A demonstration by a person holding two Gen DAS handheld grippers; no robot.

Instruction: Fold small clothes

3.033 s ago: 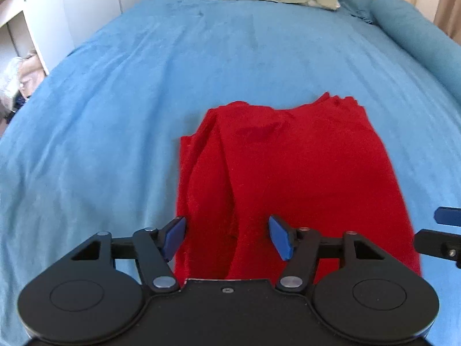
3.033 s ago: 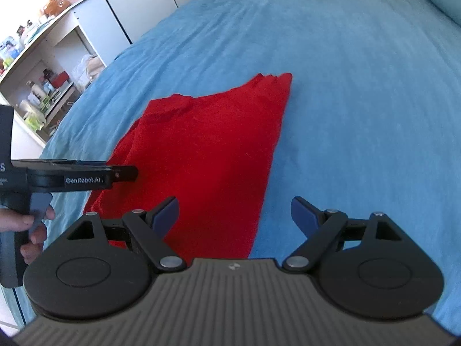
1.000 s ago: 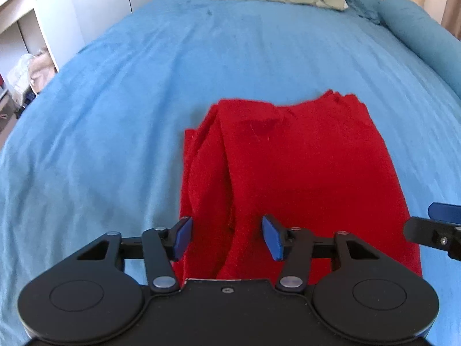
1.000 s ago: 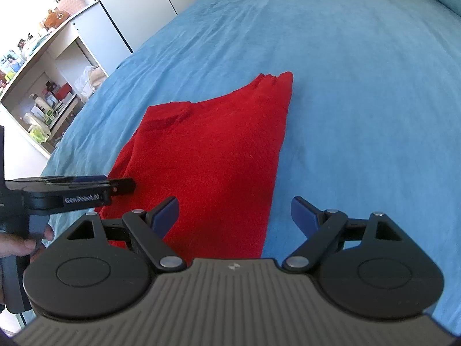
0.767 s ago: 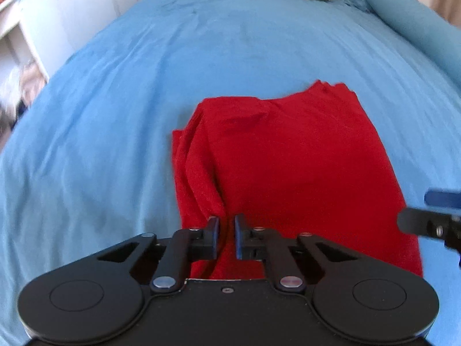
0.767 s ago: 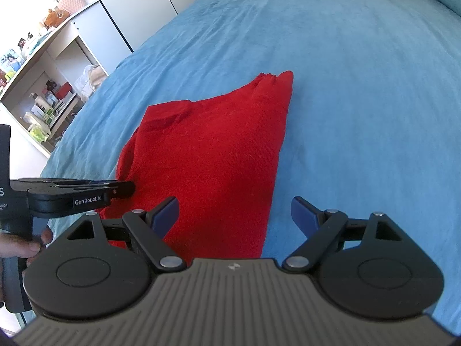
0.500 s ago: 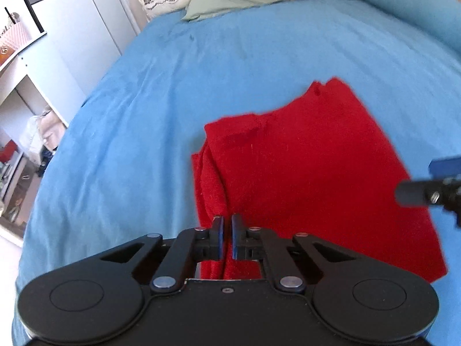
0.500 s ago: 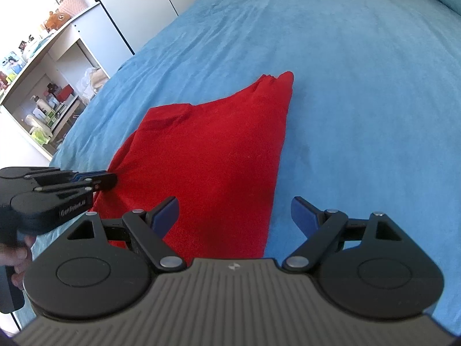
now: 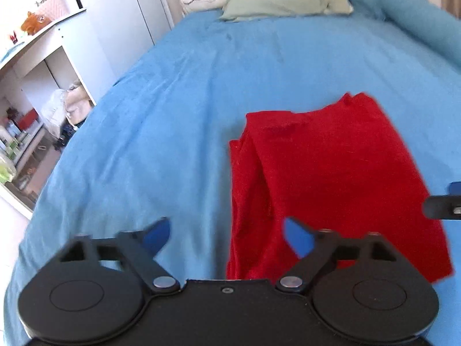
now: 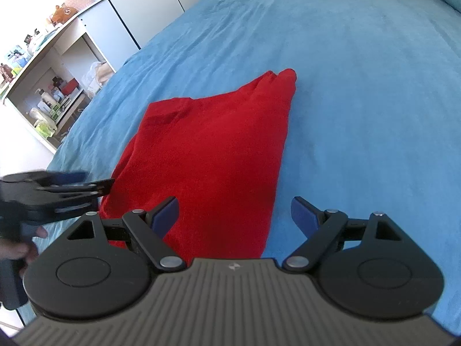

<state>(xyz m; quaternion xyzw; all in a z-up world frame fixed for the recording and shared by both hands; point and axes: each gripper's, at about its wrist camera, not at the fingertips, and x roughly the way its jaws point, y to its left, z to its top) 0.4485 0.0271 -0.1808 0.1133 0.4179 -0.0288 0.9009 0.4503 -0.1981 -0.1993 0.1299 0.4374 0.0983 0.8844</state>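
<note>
A red folded garment point(image 9: 325, 170) lies flat on the blue bed point(image 9: 173, 115); its left edge shows stacked folds. My left gripper point(image 9: 227, 236) is open and empty, just above the garment's near left edge. My right gripper point(image 10: 234, 213) is open and empty above the garment's point(image 10: 213, 150) near right corner. In the right wrist view the left gripper point(image 10: 86, 186) hovers at the garment's left edge. The right gripper's tip point(image 9: 443, 206) shows at the right edge of the left wrist view.
Pillows point(image 9: 288, 4) lie at the head of the bed, and a blue bolster point(image 9: 423, 26) along its right side. A white shelf unit point(image 10: 43, 72) with bottles and boxes stands left of the bed, next to grey cabinet doors point(image 10: 149, 3).
My left gripper shut on the garment's left folds, shifted left, then opened and let go. The right gripper stayed open and nearly still.
</note>
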